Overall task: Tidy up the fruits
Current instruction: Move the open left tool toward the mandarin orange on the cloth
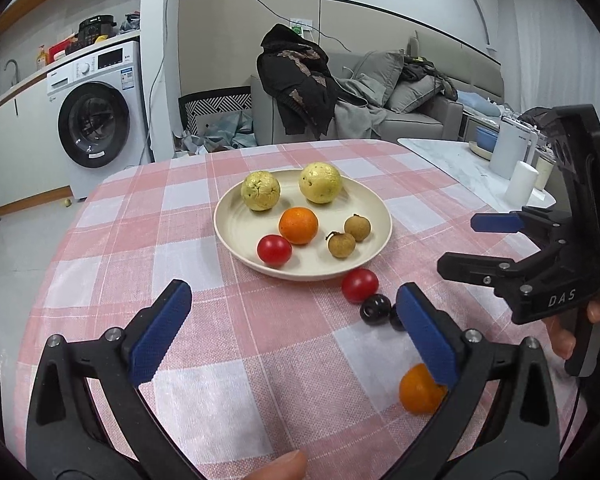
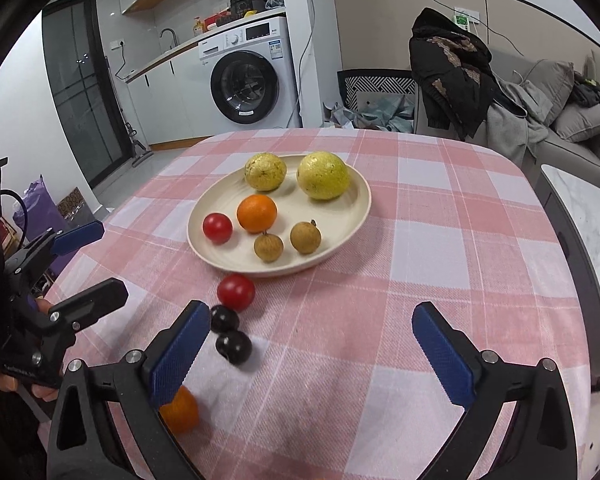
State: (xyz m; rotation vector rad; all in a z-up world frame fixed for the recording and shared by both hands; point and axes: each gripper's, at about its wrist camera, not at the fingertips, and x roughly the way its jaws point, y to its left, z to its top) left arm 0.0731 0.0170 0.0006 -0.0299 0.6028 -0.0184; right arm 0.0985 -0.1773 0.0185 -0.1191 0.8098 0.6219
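plate (image 2: 356, 216) on worktop (image 2: 460, 280) holds 2 guavas, 1 orange, 1 tomato, 2 longans; loose beside it: 1 tomato (image 2: 236, 291), 2 dark grapes (image 2: 233, 346), 1 orange (image 2: 182, 410); left tongs (image 1: 288, 334) and right tongs (image 2: 312, 350) both gaping, empty

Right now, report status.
Left gripper and right gripper open, empty. Six fruits on plate. Tomato, two dark grapes, orange loose on tablecloth.

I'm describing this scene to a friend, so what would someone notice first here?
First, the cream plate mid-table on the pink checked cloth, holding two yellow-green fruits, an orange, a tomato and two longans. Next, the loose fruit in front of it: a red tomato, two dark grapes and an orange. Both hand-held grippers hover open nearby.
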